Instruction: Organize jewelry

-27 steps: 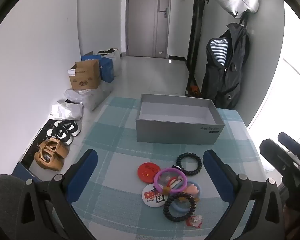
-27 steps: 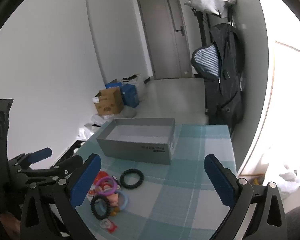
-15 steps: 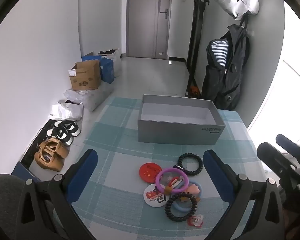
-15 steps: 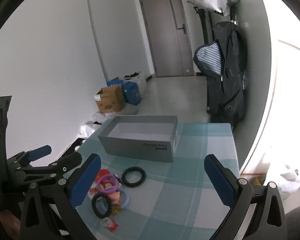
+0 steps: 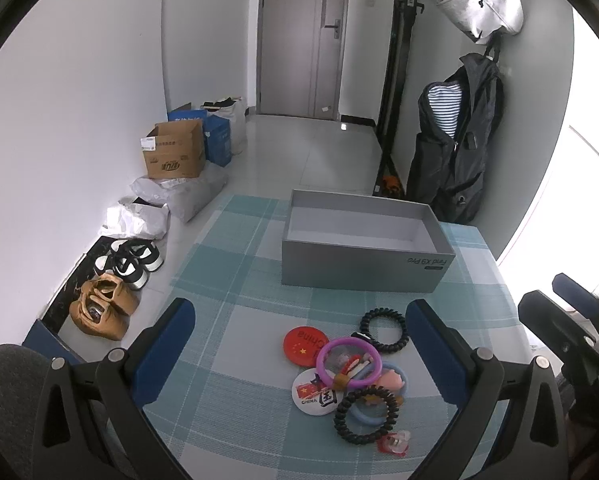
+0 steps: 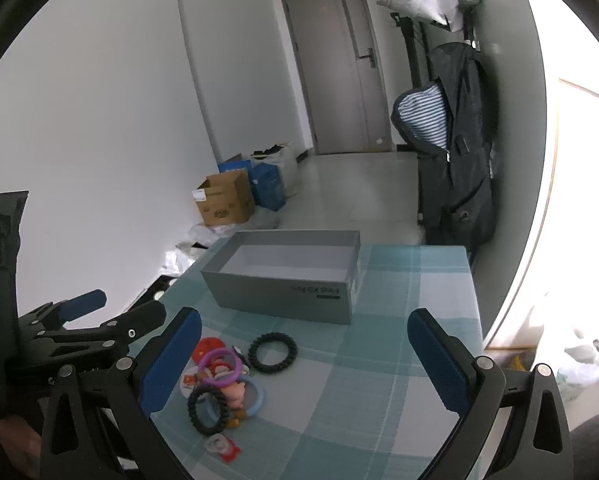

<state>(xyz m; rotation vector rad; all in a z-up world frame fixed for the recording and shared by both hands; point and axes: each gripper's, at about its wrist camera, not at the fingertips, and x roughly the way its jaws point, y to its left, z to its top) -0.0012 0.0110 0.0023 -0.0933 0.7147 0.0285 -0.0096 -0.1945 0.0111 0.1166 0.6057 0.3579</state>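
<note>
An open grey box (image 5: 363,276) stands empty at the far side of the checked tablecloth (image 5: 239,360); the right wrist view shows it too (image 6: 283,298). In front of it lies a pile: a black coil bracelet (image 5: 384,330), a purple ring (image 5: 349,362), a red badge (image 5: 301,342), a white badge (image 5: 313,396), a black bead bracelet (image 5: 365,414) and a small red clip (image 5: 395,442). My left gripper (image 5: 299,320) hovers open above and just before the pile. My right gripper (image 6: 304,324) is open to the pile's right, holding nothing. Each gripper also shows in the other's view.
The table ends just past the box and at the right edge (image 6: 473,320). Shoes (image 5: 127,264), cardboard boxes (image 5: 175,156) and bags lie on the floor to the left. A dark jacket (image 5: 455,148) hangs on the right wall.
Both hands have drifted only slightly. The jaws stay wide and the items on the cloth lie where they were.
</note>
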